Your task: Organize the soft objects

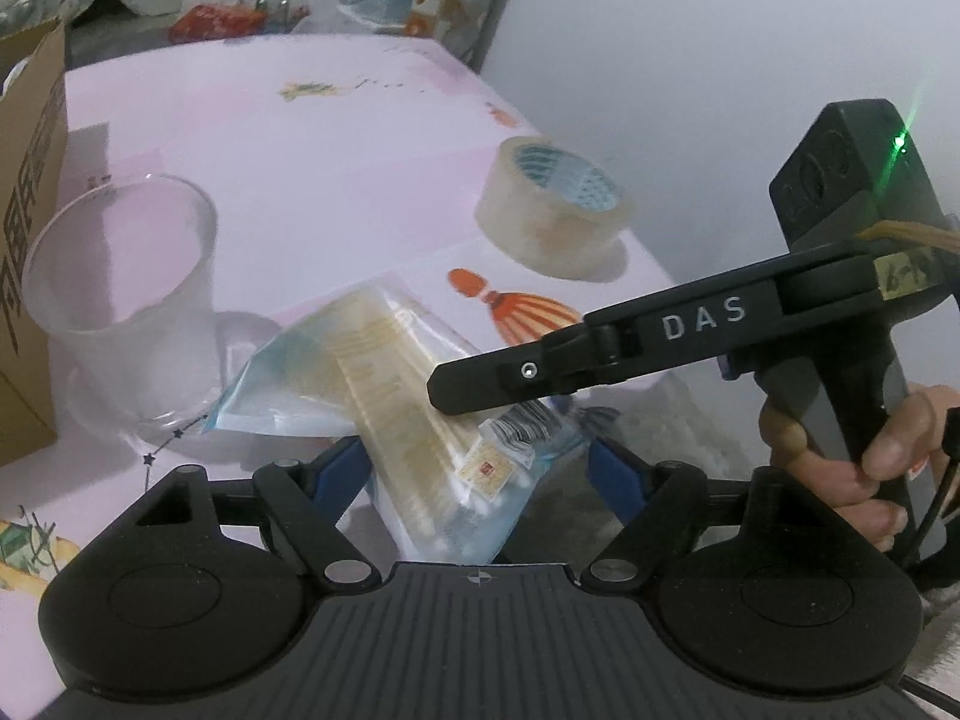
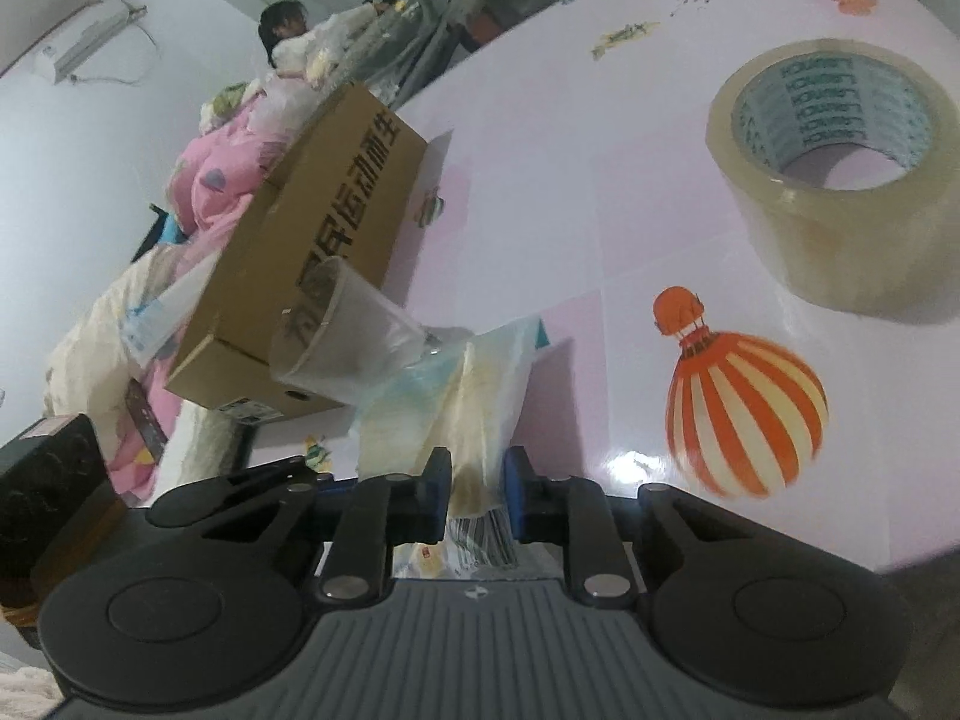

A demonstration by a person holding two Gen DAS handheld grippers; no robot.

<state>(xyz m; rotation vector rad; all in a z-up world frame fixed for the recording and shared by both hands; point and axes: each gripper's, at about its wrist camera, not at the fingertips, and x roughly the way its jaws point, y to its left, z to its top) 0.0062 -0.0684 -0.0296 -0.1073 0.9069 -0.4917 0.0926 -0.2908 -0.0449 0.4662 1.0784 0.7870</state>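
A clear plastic packet of cotton swabs (image 1: 420, 420) lies tilted over the pink table (image 1: 312, 138), one end towards the left wrist camera. My left gripper (image 1: 480, 468) is open, and its blue fingers (image 1: 351, 462) stand on either side of the packet. From the right, my right gripper (image 1: 462, 390) reaches over the packet, a hand on its handle. In the right wrist view the right gripper (image 2: 478, 492) is shut on the packet (image 2: 480, 396), pinching the crumpled plastic at its barcode end.
A clear plastic cup (image 1: 120, 300) stands just left of the packet, with a cardboard box (image 1: 30, 228) behind it. A roll of clear tape (image 1: 552, 210) sits near the table's right edge. A person (image 2: 282, 30) and piled bedding are in the background.
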